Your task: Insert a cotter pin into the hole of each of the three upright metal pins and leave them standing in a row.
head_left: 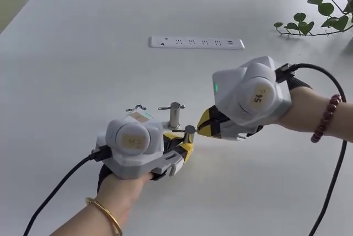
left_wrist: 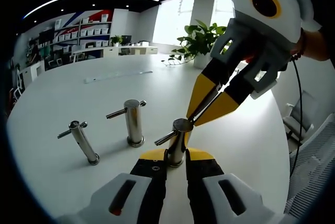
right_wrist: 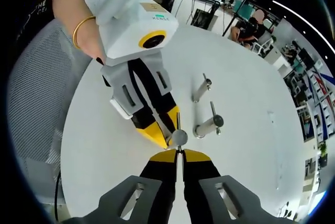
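Observation:
Three metal pins stand in a short row on the white table (head_left: 83,70). My left gripper (left_wrist: 176,157) is shut on the shaft of the nearest pin (left_wrist: 177,141), seen in the head view at the nearest pin (head_left: 190,132). A thin cotter pin (left_wrist: 164,138) passes through its head, and my right gripper (right_wrist: 179,154) is shut on that cotter pin's other end, tips right against the head. The middle pin (left_wrist: 134,122) and the far pin (left_wrist: 84,141) each carry a cotter pin through the top. In the head view the left gripper's body partly hides the far pin (head_left: 138,107).
A white power strip (head_left: 196,42) lies farther back on the table. A potted plant's trailing leaves (head_left: 322,15) reach in at the back right corner. Black cables (head_left: 331,186) run from both grippers toward the near edge.

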The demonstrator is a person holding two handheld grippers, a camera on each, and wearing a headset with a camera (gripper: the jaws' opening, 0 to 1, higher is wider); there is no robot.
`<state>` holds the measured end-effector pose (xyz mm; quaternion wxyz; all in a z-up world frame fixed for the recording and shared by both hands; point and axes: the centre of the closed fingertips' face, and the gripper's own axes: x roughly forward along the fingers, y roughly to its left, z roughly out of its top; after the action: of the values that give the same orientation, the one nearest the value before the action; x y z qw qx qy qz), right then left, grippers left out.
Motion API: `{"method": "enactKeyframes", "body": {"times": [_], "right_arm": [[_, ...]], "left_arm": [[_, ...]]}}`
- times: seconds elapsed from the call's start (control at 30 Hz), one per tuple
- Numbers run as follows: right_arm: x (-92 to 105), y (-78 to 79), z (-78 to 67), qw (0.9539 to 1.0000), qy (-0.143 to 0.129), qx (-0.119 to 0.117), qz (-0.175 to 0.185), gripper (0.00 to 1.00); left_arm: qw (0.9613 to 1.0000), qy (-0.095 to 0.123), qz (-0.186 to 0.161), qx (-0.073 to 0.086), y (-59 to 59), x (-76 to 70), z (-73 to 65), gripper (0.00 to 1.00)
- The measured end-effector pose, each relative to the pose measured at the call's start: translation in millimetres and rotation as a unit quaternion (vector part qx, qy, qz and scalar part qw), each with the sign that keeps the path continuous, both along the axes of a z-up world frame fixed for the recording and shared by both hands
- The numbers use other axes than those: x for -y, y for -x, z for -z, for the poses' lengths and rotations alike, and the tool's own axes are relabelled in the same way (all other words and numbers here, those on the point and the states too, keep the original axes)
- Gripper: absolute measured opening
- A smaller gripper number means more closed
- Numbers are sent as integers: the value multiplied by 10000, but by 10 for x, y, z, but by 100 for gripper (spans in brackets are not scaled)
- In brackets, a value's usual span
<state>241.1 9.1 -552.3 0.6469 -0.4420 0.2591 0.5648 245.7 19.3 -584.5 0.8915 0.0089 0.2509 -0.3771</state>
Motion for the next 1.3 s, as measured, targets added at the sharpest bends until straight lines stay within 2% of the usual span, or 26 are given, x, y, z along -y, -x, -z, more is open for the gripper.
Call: {"method": "enactKeyframes", "body": {"times": [0.17,0.3,0.4,0.47,0.5,0.57,0.7,0.83,1.0,1.3], "right_arm": [[-5,1,0,10000,7,25,-13,0],[-4,2,1,10000,-9,8,20,0],[-5,4,5,9999,-48,-25,90,0],[-8,13,7,9999,-76,-72,118,0],[-13,14,6,9998,-105,-95,149,0],[-23,19,-2,9995,-166,-156,211,0],[-32,7,-17,9989,-235,-220,331,4],[-79,13,-32,9962,-465,-477,553,10],[-130,3,-9,9922,-676,-709,774,13],[-209,11,59,9888,-790,-883,911,13]], "left_arm": [[10000,56,-51,-63,0,-3,3,12],[10000,39,-56,-55,9,-1,1,12],[9998,118,-98,-122,3,-3,-6,12],[9998,191,-76,-57,-6,13,-57,14],[9998,185,-68,0,-14,18,-83,16],[9998,166,-60,15,-21,17,-87,20],[9999,63,-72,-73,-4,-24,-33,22],[10000,-56,-24,-34,25,-41,-23,28],[10000,-57,-68,-26,33,-83,-51,31],[9996,-241,-111,-52,84,-194,-46,39]]}}
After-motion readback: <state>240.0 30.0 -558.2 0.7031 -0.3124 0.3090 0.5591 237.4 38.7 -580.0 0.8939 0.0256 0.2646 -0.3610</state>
